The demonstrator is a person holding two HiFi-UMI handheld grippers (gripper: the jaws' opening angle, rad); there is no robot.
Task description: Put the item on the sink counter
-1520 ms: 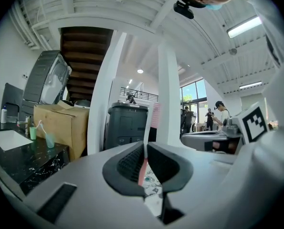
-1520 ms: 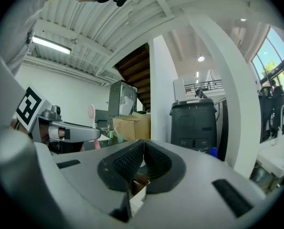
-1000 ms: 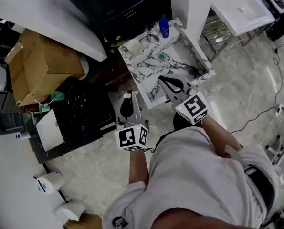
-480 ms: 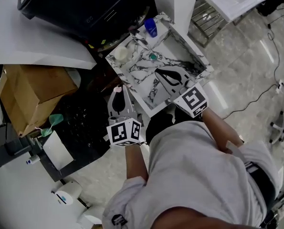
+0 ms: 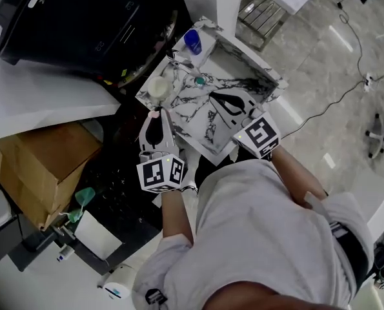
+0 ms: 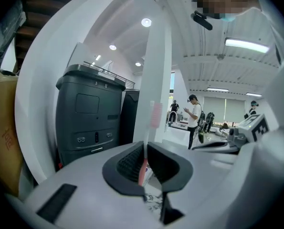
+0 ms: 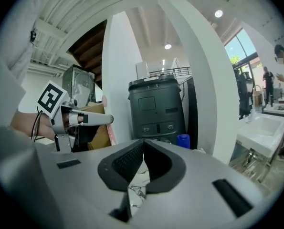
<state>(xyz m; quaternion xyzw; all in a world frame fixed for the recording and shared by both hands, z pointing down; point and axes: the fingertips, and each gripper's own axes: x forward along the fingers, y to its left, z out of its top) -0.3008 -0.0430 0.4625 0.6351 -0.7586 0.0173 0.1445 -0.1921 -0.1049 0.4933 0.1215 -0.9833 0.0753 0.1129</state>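
left claw (image 6: 145, 150) pinching toothbrush (image 6: 153, 114), its long axis out past my tips | marble surface (image 5: 186, 110) just ahead-right | right claw (image 7: 142, 152) closed, empty

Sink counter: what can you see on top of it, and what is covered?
On the sink counter stand a blue cup, a pale round object and a teal piece. The right gripper hangs over its middle, hiding whatever lies beneath.

Your head cam sits high and looks steeply down past your shoulder onto the sink counter (image 5: 192, 118). Each gripper cam rides right behind its own jaws, low down, facing the black machine (image 6: 87, 123) at the far side. All three views share that machine, and the right gripper view also catches your left gripper (image 7: 106, 119).
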